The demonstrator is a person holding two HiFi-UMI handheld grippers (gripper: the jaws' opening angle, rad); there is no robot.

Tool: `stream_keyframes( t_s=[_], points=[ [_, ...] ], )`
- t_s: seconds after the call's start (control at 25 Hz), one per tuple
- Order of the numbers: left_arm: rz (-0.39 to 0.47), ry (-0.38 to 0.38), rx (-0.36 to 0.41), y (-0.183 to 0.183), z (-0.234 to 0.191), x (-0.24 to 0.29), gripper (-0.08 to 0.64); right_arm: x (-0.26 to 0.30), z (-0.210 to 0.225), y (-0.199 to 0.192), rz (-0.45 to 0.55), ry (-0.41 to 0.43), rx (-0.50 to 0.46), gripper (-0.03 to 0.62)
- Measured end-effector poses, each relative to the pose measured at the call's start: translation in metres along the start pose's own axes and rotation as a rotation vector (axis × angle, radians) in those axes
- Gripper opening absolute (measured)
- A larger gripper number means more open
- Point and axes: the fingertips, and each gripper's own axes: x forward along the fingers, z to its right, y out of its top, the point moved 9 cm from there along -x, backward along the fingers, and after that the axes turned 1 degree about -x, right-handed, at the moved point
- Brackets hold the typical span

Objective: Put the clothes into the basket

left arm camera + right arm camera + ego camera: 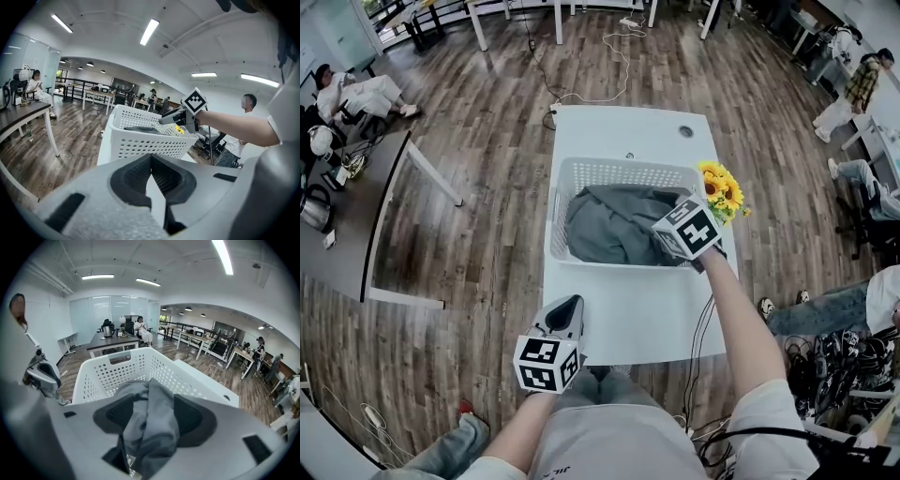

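A white perforated basket stands on the white table, and a grey garment lies heaped in it. My right gripper is low over the basket's near right corner. In the right gripper view its jaws stand apart, with a bunched fold of the grey garment loose between the pads and the basket wall beyond. My left gripper hovers at the table's near left edge, shut and empty. Its view faces the basket and the right gripper.
A bunch of sunflowers stands at the basket's right side. A dark desk is to the left on the wooden floor. Cables trail behind the table. People sit at the room's edges.
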Motion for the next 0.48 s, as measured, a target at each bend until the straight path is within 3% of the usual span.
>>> stream_keyframes(
  t_s=[0.28, 0.48],
  points=[
    [-0.001, 0.005, 0.020, 0.003, -0.002, -0.005, 0.012, -0.037, -0.027, 0.000, 0.073, 0.000, 0.076, 0.262],
    [-0.004, 0.006, 0.041, 0.003, -0.003, -0.011, 0.012, -0.071, -0.059, -0.009, 0.097, -0.063, 0.106, 0.168]
  ],
)
